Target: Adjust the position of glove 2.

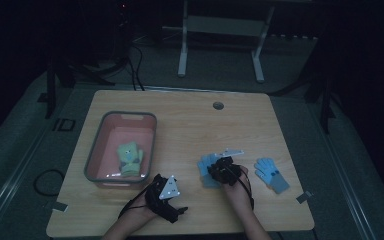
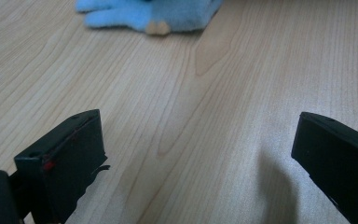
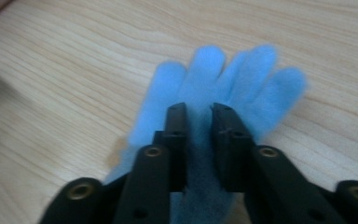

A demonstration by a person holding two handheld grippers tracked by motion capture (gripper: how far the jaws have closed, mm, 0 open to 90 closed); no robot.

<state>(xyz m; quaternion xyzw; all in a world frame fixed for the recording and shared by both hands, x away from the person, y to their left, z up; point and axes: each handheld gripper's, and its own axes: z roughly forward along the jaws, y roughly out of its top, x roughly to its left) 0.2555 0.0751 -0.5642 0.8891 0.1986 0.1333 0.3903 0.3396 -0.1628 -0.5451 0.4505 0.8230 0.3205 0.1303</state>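
A fluffy blue glove (image 3: 223, 74) lies flat on the wooden table (image 1: 190, 125), fingers pointing away from me. My right gripper (image 3: 199, 112) presses down on its palm, jaws nearly together with a fold of blue fabric pinched between them. In the high view this glove (image 1: 206, 165) sits just left of the right gripper (image 1: 224, 170). A second blue glove (image 1: 271, 175) lies to the right, untouched. My left gripper (image 2: 198, 130) hovers low over bare wood with its jaws wide apart, the blue glove (image 2: 154, 14) ahead of it. The left gripper (image 1: 166, 192) is near the front edge.
A pink basket with a grey rim (image 1: 125, 115) stands at the table's left and holds a green glove (image 1: 130, 159). A round grommet hole (image 1: 218, 105) is at the table's far middle. A white frame (image 1: 182, 50) stands on the floor beyond the table.
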